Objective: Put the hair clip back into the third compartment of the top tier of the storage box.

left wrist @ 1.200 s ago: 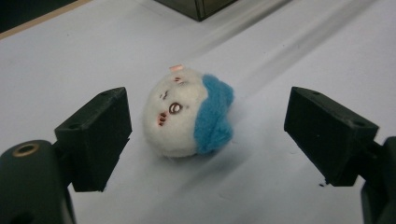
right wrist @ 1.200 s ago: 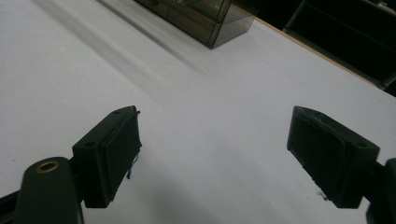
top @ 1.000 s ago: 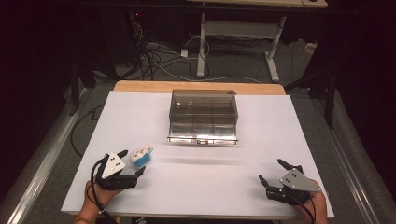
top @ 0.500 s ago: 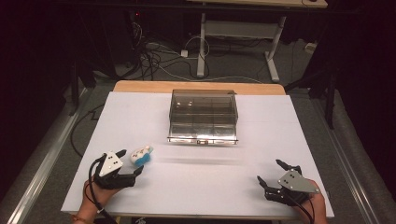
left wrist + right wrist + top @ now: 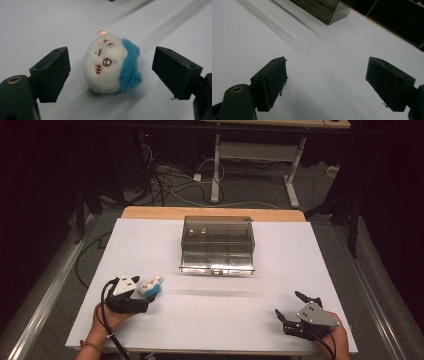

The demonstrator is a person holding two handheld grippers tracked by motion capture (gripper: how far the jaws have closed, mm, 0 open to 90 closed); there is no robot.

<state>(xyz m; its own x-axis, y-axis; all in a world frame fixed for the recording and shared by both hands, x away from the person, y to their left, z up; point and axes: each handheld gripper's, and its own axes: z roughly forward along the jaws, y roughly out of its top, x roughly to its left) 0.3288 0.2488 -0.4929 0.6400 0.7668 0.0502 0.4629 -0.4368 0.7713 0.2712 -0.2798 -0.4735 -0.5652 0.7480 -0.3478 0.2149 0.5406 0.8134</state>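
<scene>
- Your left gripper (image 5: 111,72) has its jaws wide apart, one on each side of the plush (image 5: 111,66), with a clear gap to each pad; nothing is gripped.
- The plush is a small white ball with a stitched face and a blue patch, lying on its side on the white table (image 5: 210,320), near the front left corner in the high view (image 5: 150,286).
- Your right gripper (image 5: 325,85) is also spread wide, with bare tabletop between its jaws; it sits near the front right corner (image 5: 290,312).
- The box (image 5: 217,245) is a smoky clear case standing mid-table toward the far edge, well apart from both grippers.
- Its interior is split into compartments; you cannot tell through the tinted walls whether anything lies in them.
</scene>
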